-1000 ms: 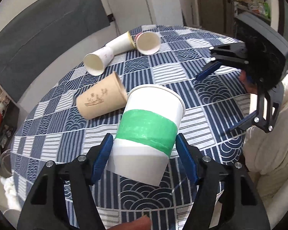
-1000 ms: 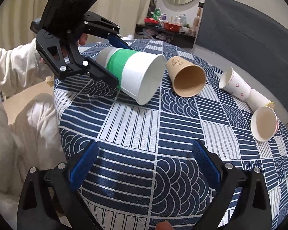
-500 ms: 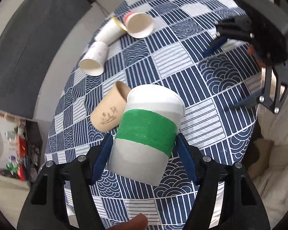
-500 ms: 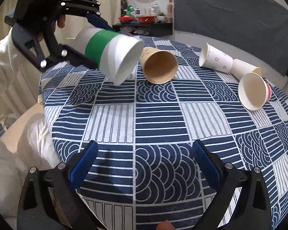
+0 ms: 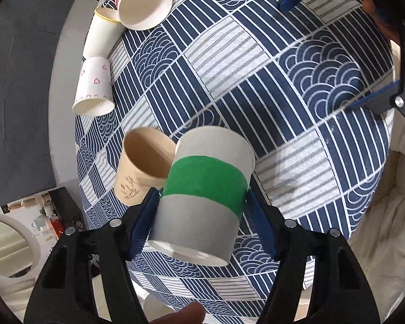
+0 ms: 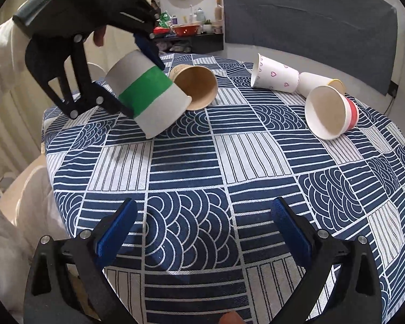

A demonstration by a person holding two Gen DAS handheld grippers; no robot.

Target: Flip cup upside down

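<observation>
My left tool (image 5: pixel 202 213) is gripping the green-banded cup (image 5: pixel 205 189) between its blue pads, holding it tilted above the tabletop (image 6: pixel 229 156) with its mouth angling down, just beside the brown cup (image 6: pixel 195 86) lying on its side. My right tool (image 6: pixel 199 232) is hovering wide apart, holding nothing, over the near edge.
</observation>
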